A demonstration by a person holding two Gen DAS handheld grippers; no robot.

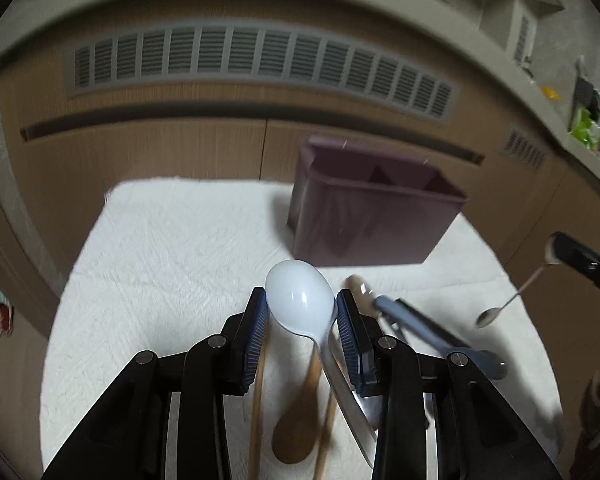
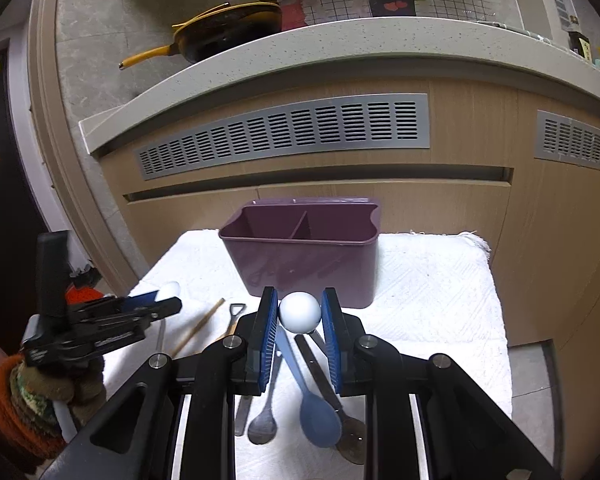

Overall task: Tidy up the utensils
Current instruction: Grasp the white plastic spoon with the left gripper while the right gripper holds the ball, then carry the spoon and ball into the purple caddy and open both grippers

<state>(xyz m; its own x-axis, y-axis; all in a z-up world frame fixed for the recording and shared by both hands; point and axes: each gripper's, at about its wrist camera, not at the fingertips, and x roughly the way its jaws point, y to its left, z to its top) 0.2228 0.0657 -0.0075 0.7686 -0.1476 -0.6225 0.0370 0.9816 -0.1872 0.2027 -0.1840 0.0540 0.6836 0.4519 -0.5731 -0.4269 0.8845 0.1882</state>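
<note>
Before purple caddy (image 2: 304,264): white towel (image 2: 432,300) margin

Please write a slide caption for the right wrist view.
Right gripper jaws hold a white spoon before the purple caddy.

From my seat, the utensil caddy (image 2: 300,256) reads as dull plum purple with a faint darker scrawl across its front wall. Under it I see a white towel (image 2: 432,280) with a woven zigzag texture. Just in front of the caddy, a pale bluish-white spoon (image 1: 300,300) sits between ribbed blue pads (image 1: 260,320) on black fingers. A slate-blue spoon (image 2: 318,420) lies nearer me than the caddy, beside dark silvery metal spoons (image 2: 263,424). I note tan wooden chopsticks (image 2: 200,326). Behind the caddy, I see wood-grain beige cabinets (image 2: 460,132) with grey slotted vents (image 2: 284,136), and a yellow-rimmed black pan (image 2: 228,28) above.
</note>
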